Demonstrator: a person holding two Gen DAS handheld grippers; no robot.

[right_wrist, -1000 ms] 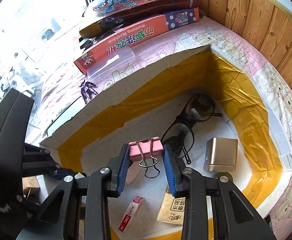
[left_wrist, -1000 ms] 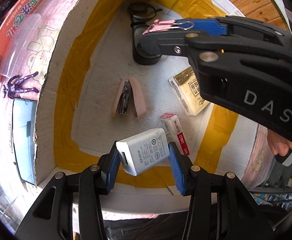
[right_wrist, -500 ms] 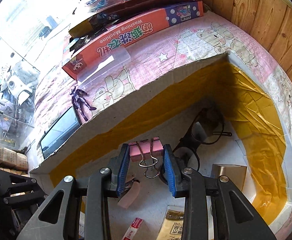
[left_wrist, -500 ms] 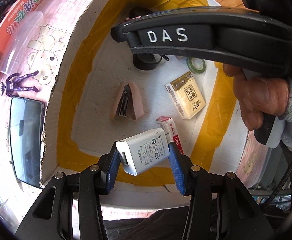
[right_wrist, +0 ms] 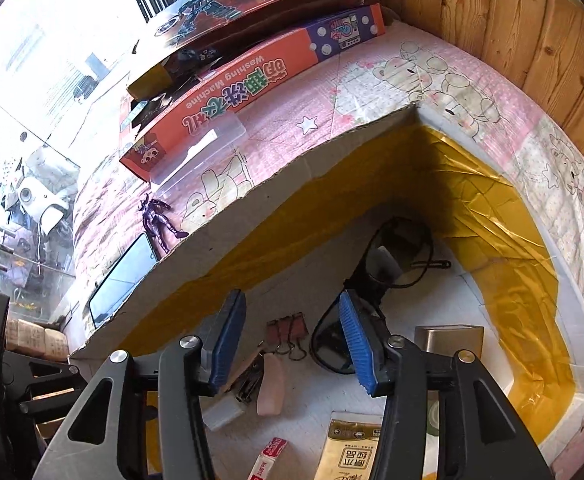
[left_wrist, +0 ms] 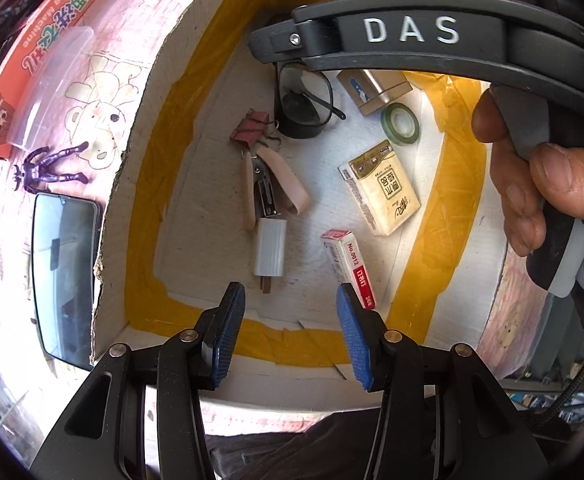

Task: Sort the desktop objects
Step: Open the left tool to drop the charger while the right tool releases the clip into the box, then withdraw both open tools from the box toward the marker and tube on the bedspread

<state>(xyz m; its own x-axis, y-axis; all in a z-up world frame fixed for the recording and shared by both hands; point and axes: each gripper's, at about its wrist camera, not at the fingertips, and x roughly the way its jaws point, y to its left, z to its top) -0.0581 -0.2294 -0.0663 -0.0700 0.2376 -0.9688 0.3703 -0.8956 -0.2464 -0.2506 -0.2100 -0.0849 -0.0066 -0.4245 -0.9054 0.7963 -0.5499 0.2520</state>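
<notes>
Gaping left gripper [left_wrist: 290,308] — charger [left_wrist: 270,252] boxed

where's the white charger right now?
In the left wrist view, the white charger lies on the floor of the cardboard box, prongs toward the camera, just beyond the open left gripper and touching the pink stapler.

I saw a rough-edged matt cardboard box [left_wrist: 140,128] lined with glossy, wrinkled yellow tape [right_wrist: 504,216]. Inside it lay a smooth white plastic charger [left_wrist: 270,246] and brushed metal case [right_wrist: 448,344]; beyond it, varnished wood panelling [right_wrist: 524,20].
</notes>
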